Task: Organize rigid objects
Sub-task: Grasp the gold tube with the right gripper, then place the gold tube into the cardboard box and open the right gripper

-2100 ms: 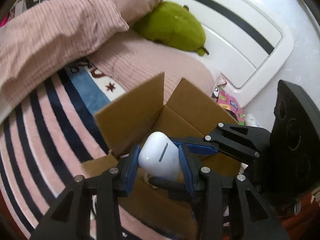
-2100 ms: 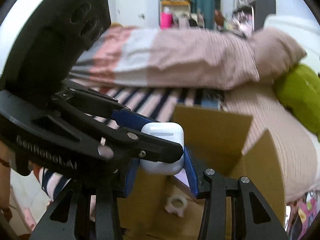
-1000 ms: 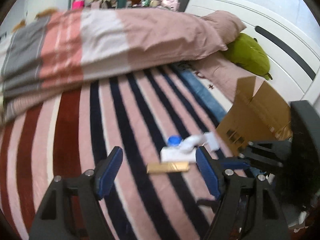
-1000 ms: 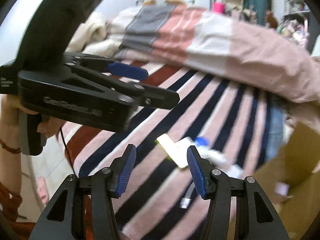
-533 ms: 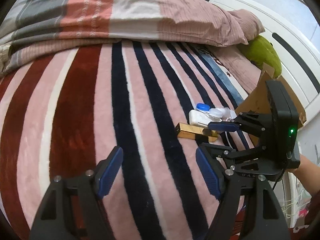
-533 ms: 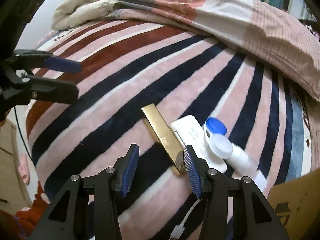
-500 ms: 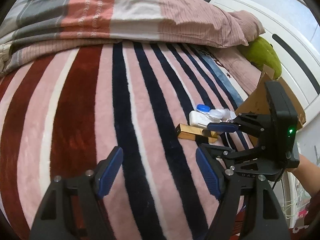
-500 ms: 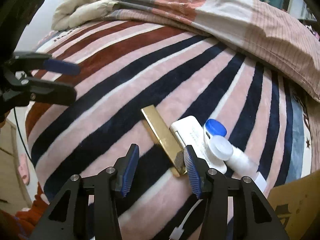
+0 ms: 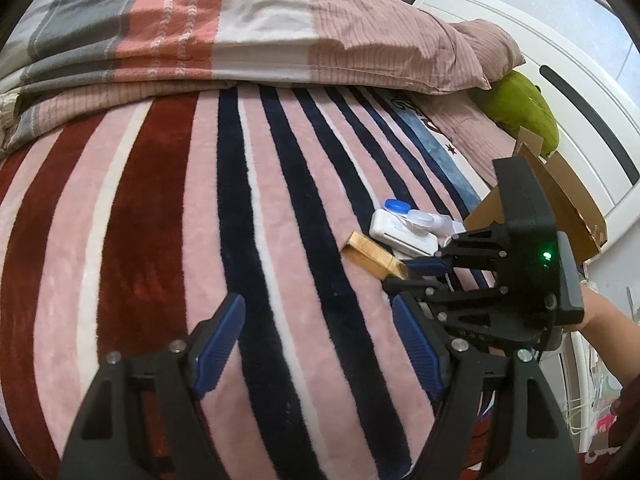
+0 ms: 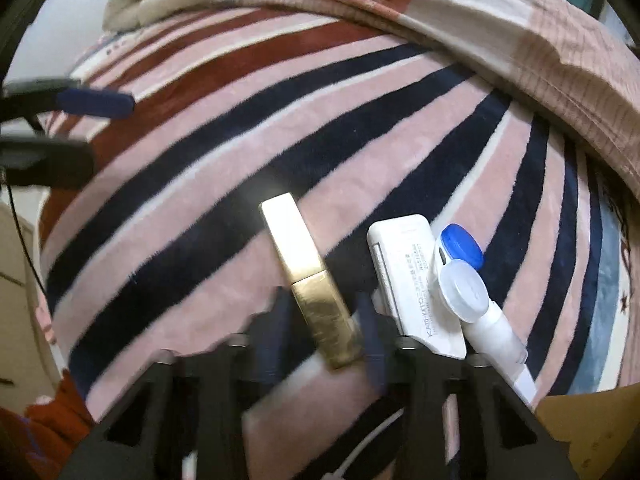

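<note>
A gold rectangular case (image 10: 310, 284) lies on the striped blanket; it also shows in the left wrist view (image 9: 374, 256). Beside it lie a white flat box (image 10: 412, 280), a blue-and-clear contact lens case (image 10: 460, 264) and a small white bottle (image 10: 496, 332). My right gripper (image 10: 322, 332) is open, its blurred fingers straddling the near end of the gold case. My left gripper (image 9: 320, 344) is open and empty above the blanket, left of the items. The cardboard box (image 9: 568, 208) stands at the right.
A folded quilt (image 9: 240, 28) runs along the back of the bed. A green plush (image 9: 520, 108) lies by the white headboard (image 9: 580, 80). A white cable (image 10: 372, 448) lies near the right gripper. The left gripper's fingers (image 10: 96, 104) show at the right wrist view's left edge.
My right gripper has moved down and forward so its fingers now flank the gold case. My left gripper has barely moved and stays open.
</note>
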Motion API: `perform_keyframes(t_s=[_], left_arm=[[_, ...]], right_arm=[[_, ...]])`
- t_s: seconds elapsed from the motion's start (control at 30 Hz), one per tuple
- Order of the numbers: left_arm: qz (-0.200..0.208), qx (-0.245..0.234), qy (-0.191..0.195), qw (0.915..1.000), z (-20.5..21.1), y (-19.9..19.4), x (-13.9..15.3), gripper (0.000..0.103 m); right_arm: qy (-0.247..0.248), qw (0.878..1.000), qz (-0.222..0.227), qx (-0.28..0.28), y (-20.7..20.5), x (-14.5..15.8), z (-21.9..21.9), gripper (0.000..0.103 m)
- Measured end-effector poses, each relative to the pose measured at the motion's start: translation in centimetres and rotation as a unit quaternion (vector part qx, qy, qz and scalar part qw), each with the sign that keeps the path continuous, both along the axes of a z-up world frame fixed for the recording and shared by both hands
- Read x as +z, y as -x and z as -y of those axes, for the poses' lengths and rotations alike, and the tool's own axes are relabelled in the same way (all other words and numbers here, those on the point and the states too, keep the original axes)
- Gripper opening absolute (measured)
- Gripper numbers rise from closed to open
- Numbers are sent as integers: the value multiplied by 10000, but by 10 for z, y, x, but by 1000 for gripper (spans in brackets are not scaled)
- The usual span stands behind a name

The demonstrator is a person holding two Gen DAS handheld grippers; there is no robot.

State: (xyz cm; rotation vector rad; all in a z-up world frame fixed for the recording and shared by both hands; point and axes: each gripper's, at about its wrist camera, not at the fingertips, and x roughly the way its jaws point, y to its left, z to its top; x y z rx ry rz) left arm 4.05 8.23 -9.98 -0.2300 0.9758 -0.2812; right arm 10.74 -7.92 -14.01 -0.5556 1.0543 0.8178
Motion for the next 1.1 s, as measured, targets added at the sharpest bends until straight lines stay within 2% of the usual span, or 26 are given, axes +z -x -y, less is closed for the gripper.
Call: perform_keyframes(t_s=[0.07, 0.13, 0.2, 0.4, 0.47, 0.5, 0.53, 0.73, 0.93, 1.1], left_arm=[[-16, -13, 12, 10000, 0, -1, 0, 74], [-33, -55, 87, 9999, 1, -3, -1, 74], [-20, -140, 237, 9996, 4, -5, 1, 74], [335, -478, 635, 9963, 26, -17, 35, 72], [473, -645, 669, 9946, 40, -24, 53, 60], [546, -745, 654, 9936, 48, -27, 61, 46], [628, -849, 602, 9926, 57, -30, 70, 43], [913, -1340, 521, 9854, 122, -57, 110, 41], [642, -1906, 459, 9785, 206, -96, 123, 41], [-6, -2373, 293, 9710, 271, -121, 103, 42]], right_arm=[[-76, 9999, -9, 77, 9, 4, -1, 13], [-42, 9998, 164, 146, 21, 8, -4, 13], [-206, 9994, 249, 146, 32, 18, -5, 13], [-901, 9950, 350, 248, 53, 74, -2, 13], [-1090, 9930, 411, 212, 56, 93, 5, 13], [-1221, 9915, 433, 137, 56, 106, 13, 13], [-1287, 9906, 449, 83, 56, 113, 17, 13], [-1638, 9839, 532, -480, 45, 154, 74, 13], [-1638, 9775, 414, -1265, 28, 171, 145, 13], [-1372, 9741, 100, -1796, 12, 157, 198, 13]])
